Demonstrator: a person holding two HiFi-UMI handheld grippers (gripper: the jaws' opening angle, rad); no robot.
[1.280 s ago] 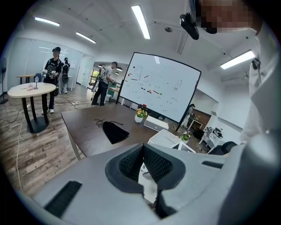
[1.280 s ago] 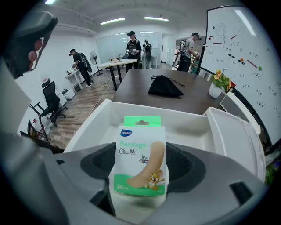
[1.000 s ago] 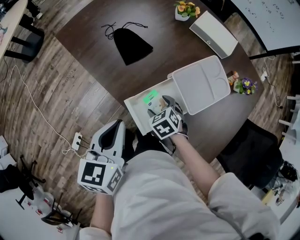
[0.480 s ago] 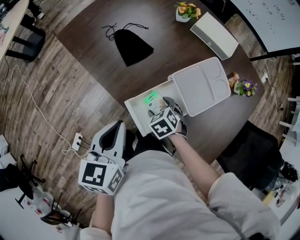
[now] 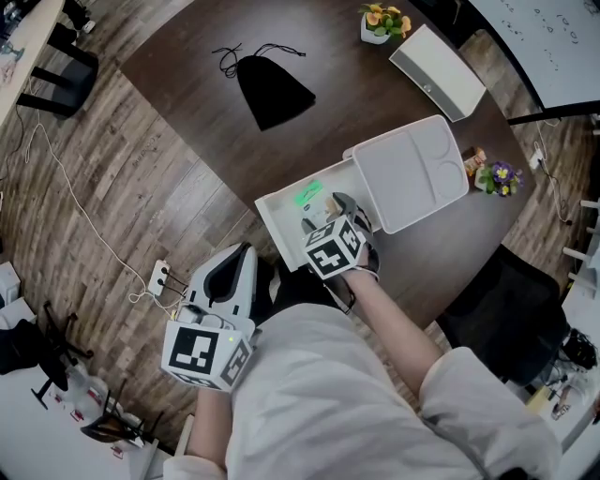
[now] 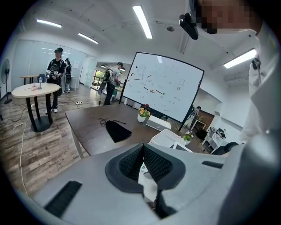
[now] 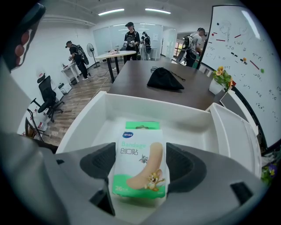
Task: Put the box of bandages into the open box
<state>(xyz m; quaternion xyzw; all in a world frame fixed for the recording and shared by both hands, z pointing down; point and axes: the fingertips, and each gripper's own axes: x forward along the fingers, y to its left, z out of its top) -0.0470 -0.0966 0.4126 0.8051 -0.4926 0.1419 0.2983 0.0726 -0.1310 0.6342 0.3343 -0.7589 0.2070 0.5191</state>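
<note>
The head view shows the right gripper (image 5: 325,214) at the centre of the frame, reaching into the open box (image 5: 277,223), a white tray at the near edge of the dark table (image 5: 356,103). The tray's hinged lid (image 5: 409,173) lies flat to its right. The green top of the box of bandages (image 5: 307,194) shows just above the gripper's jaws, within the tray's walls.

In the right gripper view, the box of bandages (image 7: 139,165) stands upright at the lower centre. The two dark pads (image 7: 99,166) press against its left and right sides, so the jaws are clamped on it. The white floor of the open box (image 7: 186,127) spreads behind it. Whether the bandage box touches that floor cannot be told.

The left gripper (image 5: 232,267) sits at the lower left of the head view, off the table and over the wooden floor (image 5: 122,178), well apart from the tray. In the left gripper view its jaws (image 6: 142,147) meet at the tips with nothing between them.

Further up the table lie a black drawstring pouch (image 5: 274,91) at the upper centre, a pot of orange flowers (image 5: 382,21) at the top, and a long white case (image 5: 437,71) beside it. A small pot of purple flowers (image 5: 500,175) stands at the table's right edge, near the lid. A power strip (image 5: 157,278) lies on the floor at the left.
</note>
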